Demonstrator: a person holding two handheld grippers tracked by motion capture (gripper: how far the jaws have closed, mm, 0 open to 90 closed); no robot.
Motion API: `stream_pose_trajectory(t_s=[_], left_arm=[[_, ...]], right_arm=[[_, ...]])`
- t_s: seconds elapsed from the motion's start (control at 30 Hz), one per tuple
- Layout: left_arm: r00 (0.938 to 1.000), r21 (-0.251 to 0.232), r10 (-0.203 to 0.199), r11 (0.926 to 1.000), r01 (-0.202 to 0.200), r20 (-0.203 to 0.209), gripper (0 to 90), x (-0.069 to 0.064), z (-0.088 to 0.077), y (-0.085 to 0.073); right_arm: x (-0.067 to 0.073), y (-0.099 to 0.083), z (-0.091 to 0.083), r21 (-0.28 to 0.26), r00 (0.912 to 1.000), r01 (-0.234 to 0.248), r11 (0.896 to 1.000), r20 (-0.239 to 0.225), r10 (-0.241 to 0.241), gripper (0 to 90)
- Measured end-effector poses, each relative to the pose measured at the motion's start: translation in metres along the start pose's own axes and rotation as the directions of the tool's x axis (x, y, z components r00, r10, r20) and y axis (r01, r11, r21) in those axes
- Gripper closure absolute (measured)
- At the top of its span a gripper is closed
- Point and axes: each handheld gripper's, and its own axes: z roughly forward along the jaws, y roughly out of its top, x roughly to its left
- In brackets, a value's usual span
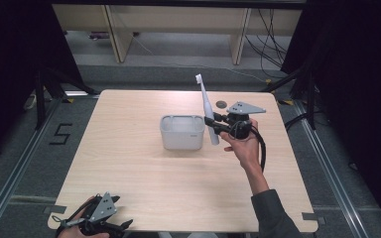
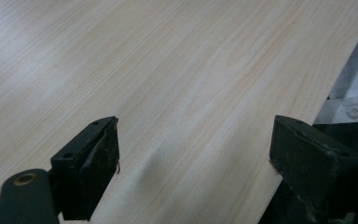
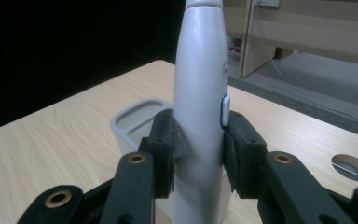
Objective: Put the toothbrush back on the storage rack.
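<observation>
While the left gripper [image 2: 193, 154] gapes empty, the right gripper's [image 3: 199, 154] jaws clamp the toothbrush [image 3: 200, 93] — upright.

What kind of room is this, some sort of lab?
Probably a recording lab or test studio: black curtains hang on both sides, a lone wooden table stands between floor rails, loose cables trail behind, and a taped number marks the floor.

Surface: light wooden table [image 1: 144, 173] | On it: grey container [image 1: 182, 132], near centre | Feature: round hole [image 1: 222, 104], far edge
</observation>
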Motion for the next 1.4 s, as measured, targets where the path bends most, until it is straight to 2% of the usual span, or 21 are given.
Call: stream_pose_trajectory(t_s=[0.07, 0.1, 0.17, 0.47, 0.5, 0.53, 0.6, 0.63, 0.7, 0.73, 0.77, 0.83, 0.87, 0.97, 1.0, 1.03, 1.13, 1.2, 1.3, 1.37, 1.4], left_arm=[[0.9998, 0.016, 0.018, 0.9997, -0.018, 0.0, 15.7, 0.001, 0.0, 0.0], [1.0, 0.009, 0.003, 1.0, -0.003, -0.001, 15.7, 0.001, 0.0, 0.0], [1.0, 0.003, 0.001, 1.0, -0.001, -0.001, 15.7, 0.0, 0.0, 0.0], [1.0, 0.008, 0.005, 1.0, -0.005, 0.007, 15.7, 0.0, 0.0, -0.001], [0.9999, 0.013, 0.011, 0.9999, -0.011, -0.001, 15.7, 0.001, 0.0, 0.0], [1.0, 0.006, 0.007, 1.0, -0.007, 0.001, 15.7, 0.0, 0.0, 0.0], [1.0, -0.005, 0.0, 1.0, 0.0, 0.001, 15.7, -0.001, 0.0, 0.0], [1.0, -0.002, -0.01, 1.0, 0.01, 0.002, 15.7, -0.002, 0.0, -0.001], [0.9999, 0.012, 0.012, 0.9999, -0.012, 0.006, 15.7, 0.001, 0.0, 0.0], [1.0, 0.009, 0.005, 0.9999, -0.005, 0.002, 15.7, 0.0, 0.0, 0.0], [0.9999, 0.012, 0.013, 0.9998, -0.013, -0.002, 15.7, 0.0, -0.001, 0.0], [0.9999, -0.001, -0.01, 0.9999, 0.01, 0.005, 15.7, -0.002, 0.0, 0.0], [1.0, 0.012, 0.01, 0.9999, -0.01, 0.002, 15.7, 0.0, -0.001, 0.0], [1.0, -0.001, -0.004, 1.0, 0.004, 0.003, 15.7, 0.0, -0.001, 0.0], [0.9998, 0.008, 0.017, 0.9998, -0.017, 0.005, 15.7, 0.001, -0.002, 0.0], [0.9999, -0.001, -0.01, 0.9999, 0.01, 0.007, 15.7, -0.001, -0.001, 0.0], [0.9999, 0.01, 0.011, 0.9999, -0.011, 0.006, 15.7, 0.001, -0.001, 0.0], [0.9999, 0.004, 0.008, 1.0, -0.009, 0.007, 15.7, 0.0, -0.001, 0.0], [0.9999, -0.002, -0.011, 0.9999, 0.011, 0.008, 15.7, -0.002, 0.0, 0.0], [0.9999, 0.007, 0.012, 0.9999, -0.012, 0.007, 15.7, 0.0, -0.001, 0.0], [0.9999, -0.002, -0.003, 1.0, 0.003, 0.01, 15.7, -0.001, -0.001, 0.0]], right_arm=[[0.0, 0.002, 0.002, -0.006, 0.9998, -0.021, 1.0, 0.005, 0.021, 66.6], [-0.001, 0.003, 0.003, -0.007, 0.9999, -0.016, 1.0, -0.001, 0.016, 66.6], [-0.001, 0.005, 0.005, -0.019, 0.9998, -0.022, 1.0, 0.003, 0.022, 66.6], [-0.001, 0.017, 0.016, -0.056, 0.9992, -0.034, 0.998, 0.018, 0.035, 66.6], [0.0, 0.018, 0.017, -0.053, 0.9988, -0.047, 0.997, 0.009, 0.048, 66.6], [-0.002, 0.019, 0.019, -0.061, 0.9995, -0.022, 0.998, 0.022, 0.024, 66.6], [-0.001, 0.021, 0.022, -0.058, 0.9989, -0.044, 0.997, 0.014, 0.045, 66.5], [-0.001, 0.022, 0.024, -0.061, 0.999, -0.04, 0.997, 0.017, 0.041, 66.6], [-0.001, 0.023, 0.028, -0.066, 0.9986, -0.049, 0.997, 0.016, 0.05, 66.6], [-0.001, 0.024, 0.03, -0.063, 0.9984, -0.052, 0.997, 0.017, 0.053, 66.6], [-0.002, 0.025, 0.033, -0.073, 0.9988, -0.045, 0.996, 0.016, 0.047, 66.6], [-0.001, 0.025, 0.036, -0.076, 0.9979, -0.06, 0.995, 0.02, 0.062, 66.5], [-0.001, 0.026, 0.038, -0.08, 0.998, -0.061, 0.995, 0.015, 0.062, 66.5], [-0.001, 0.027, 0.042, -0.084, 0.9965, -0.074, 0.994, 0.032, 0.077, 66.5], [-0.003, 0.027, 0.045, -0.09, 0.9964, -0.077, 0.993, 0.03, 0.08, 66.5], [-0.003, 0.027, 0.046, -0.087, 0.9948, -0.094, 0.992, 0.032, 0.097, 66.5], [-0.007, 0.026, 0.052, -0.096, 0.9945, -0.091, 0.991, 0.044, 0.095, 66.5], [-0.007, 0.025, 0.054, -0.093, 0.9917, -0.12, 0.988, 0.037, 0.123, 66.5], [-0.008, 0.023, 0.058, -0.087, 0.9922, -0.115, 0.99, 0.04, 0.118, 66.5], [-0.008, 0.022, 0.061, -0.087, 0.9912, -0.122, 0.989, 0.043, 0.126, 66.5], [-0.008, 0.021, 0.062, -0.089, 0.9918, -0.114, 0.99, 0.049, 0.118, 66.5]])
